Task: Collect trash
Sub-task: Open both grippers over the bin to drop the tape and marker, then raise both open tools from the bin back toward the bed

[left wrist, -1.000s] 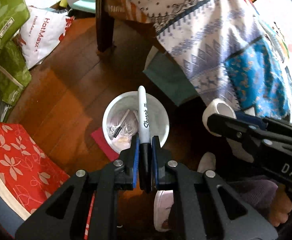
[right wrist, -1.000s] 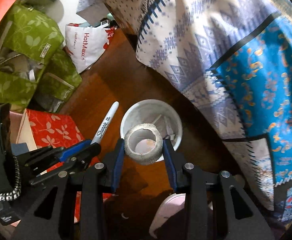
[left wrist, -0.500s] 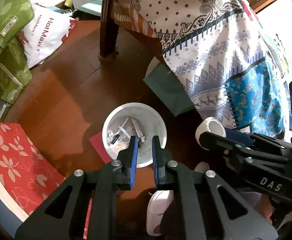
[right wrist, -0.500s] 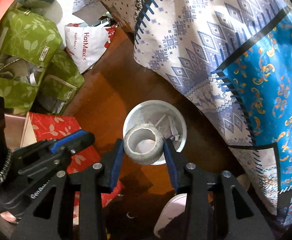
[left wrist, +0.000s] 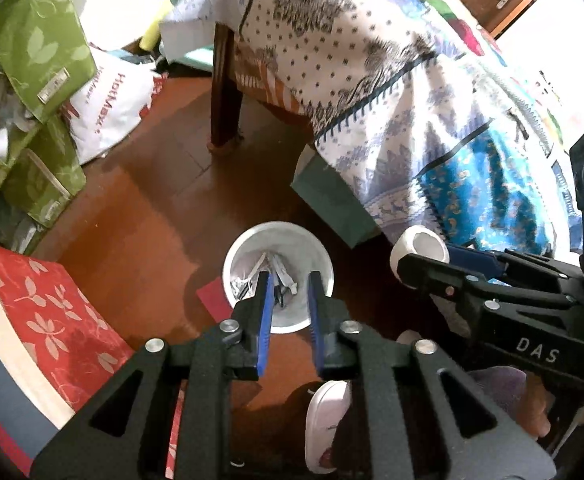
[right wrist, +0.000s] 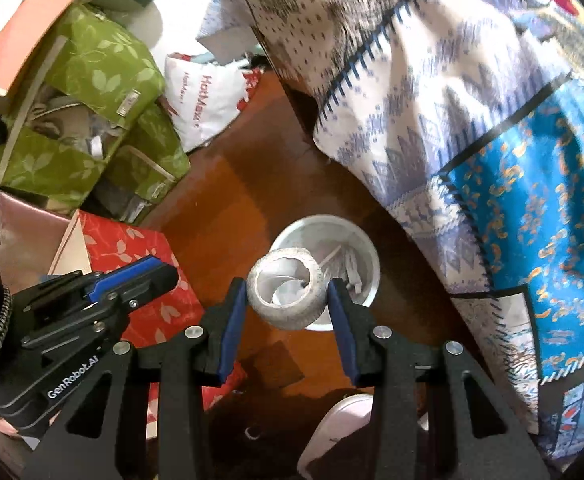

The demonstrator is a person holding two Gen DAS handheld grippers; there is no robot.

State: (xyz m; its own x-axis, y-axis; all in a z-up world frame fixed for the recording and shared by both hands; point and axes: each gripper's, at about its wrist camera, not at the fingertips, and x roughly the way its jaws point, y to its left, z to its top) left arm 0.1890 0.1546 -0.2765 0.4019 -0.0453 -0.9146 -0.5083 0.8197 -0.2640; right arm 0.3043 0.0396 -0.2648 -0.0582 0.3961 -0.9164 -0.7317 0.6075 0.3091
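A white bin (left wrist: 315, 248) stands on the wooden floor and holds a black marker (left wrist: 280, 298) and several white scraps. My left gripper (left wrist: 288, 280) hangs above the bin; its jaws are opening and nothing is between them. In the right wrist view my right gripper (right wrist: 286, 289) is shut on a grey-white tape roll (right wrist: 288, 308), held over the near rim of the bin (right wrist: 365, 248). From the left wrist view the same tape roll (left wrist: 421, 244) and right gripper (left wrist: 421, 254) sit to the right of the bin. The left gripper (right wrist: 144, 276) shows at the left of the right wrist view.
A table draped in a patterned cloth (left wrist: 391, 92) rises behind the bin, with a dark wooden leg (left wrist: 224, 92). Green bags (right wrist: 92, 92) and a white HotMax bag (left wrist: 108, 104) crowd the left. A red floral box (left wrist: 52, 312) lies near left; a white slipper (left wrist: 325, 420) below.
The marker that my left gripper held has dropped into the bin, and its jaws have parted. Both grippers have risen, so the bin looks smaller. The right gripper still holds the tape roll.
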